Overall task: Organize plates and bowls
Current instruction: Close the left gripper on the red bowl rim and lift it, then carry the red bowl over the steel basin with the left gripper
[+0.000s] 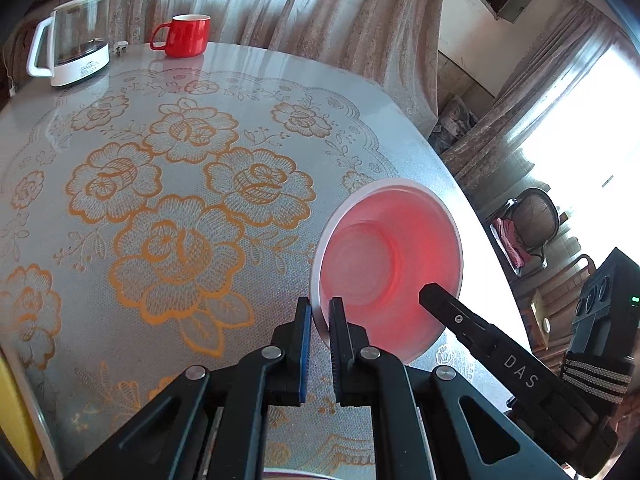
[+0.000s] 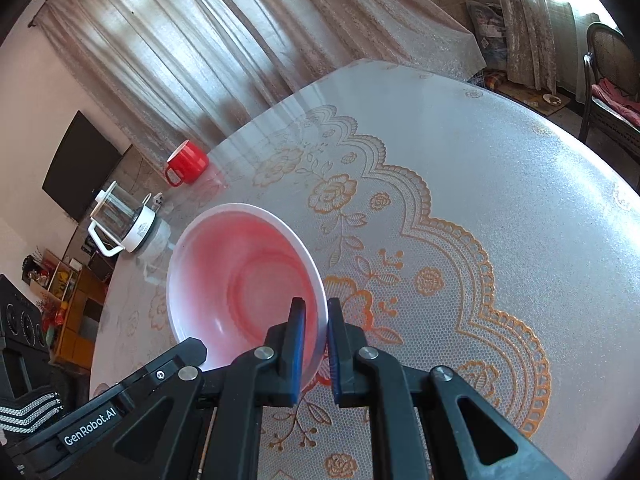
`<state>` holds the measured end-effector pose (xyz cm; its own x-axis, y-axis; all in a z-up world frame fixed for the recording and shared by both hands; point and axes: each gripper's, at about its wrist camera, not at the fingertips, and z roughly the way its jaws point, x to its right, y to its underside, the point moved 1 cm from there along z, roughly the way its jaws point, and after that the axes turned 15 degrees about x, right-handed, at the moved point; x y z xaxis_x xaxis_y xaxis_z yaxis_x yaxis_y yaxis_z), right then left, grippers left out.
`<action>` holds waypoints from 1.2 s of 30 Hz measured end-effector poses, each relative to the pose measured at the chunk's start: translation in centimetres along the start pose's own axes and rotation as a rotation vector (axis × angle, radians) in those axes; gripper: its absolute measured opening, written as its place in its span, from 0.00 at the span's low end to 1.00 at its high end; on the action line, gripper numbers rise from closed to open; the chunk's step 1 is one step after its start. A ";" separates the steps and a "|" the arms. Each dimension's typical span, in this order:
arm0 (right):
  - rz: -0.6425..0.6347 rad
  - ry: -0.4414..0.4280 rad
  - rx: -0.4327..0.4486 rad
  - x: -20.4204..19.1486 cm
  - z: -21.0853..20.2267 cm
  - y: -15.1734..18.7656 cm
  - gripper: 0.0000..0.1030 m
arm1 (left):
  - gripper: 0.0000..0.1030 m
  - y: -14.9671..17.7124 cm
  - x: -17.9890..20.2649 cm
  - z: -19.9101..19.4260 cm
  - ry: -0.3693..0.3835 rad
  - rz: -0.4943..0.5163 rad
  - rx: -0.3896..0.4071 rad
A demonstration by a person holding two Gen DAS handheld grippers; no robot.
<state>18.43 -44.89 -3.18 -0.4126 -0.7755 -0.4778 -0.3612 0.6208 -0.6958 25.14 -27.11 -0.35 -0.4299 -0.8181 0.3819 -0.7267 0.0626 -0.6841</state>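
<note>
A translucent bowl with a white rim and pink-red inside [image 1: 390,258] is held above the lace-covered table [image 1: 168,208]. My left gripper [image 1: 320,320] is shut on its near-left rim. My right gripper [image 2: 316,328] is shut on the bowl's [image 2: 240,280] opposite rim, one finger inside and one outside. The right gripper's finger [image 1: 452,312] shows in the left wrist view over the bowl's right edge. The left gripper's finger [image 2: 176,364] shows in the right wrist view at the bowl's lower left.
A red mug [image 1: 185,35] and a glass kettle on a white base [image 1: 72,40] stand at the table's far edge, by the curtains. A chair [image 1: 528,224] stands beyond the table's right edge. A yellow object [image 1: 12,412] sits at the left edge.
</note>
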 end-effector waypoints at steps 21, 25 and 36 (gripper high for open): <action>-0.113 -0.185 -0.038 -9.7 -4.4 4.8 0.09 | 0.08 1.5 -7.3 -12.3 -0.078 -0.091 0.176; -0.135 -0.226 -0.062 -11.8 -4.7 6.0 0.09 | 0.08 1.9 -9.0 -14.8 -0.098 -0.109 0.201; -0.211 -0.362 -0.148 -18.8 -5.0 10.0 0.09 | 0.08 2.9 -15.1 -20.9 -0.156 -0.172 0.264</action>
<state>18.44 -23.55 1.52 -0.0075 -0.8609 -0.5088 -0.5326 0.4341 -0.7266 18.34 -2.68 4.89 -0.2112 -0.8827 0.4198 -0.6089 -0.2172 -0.7629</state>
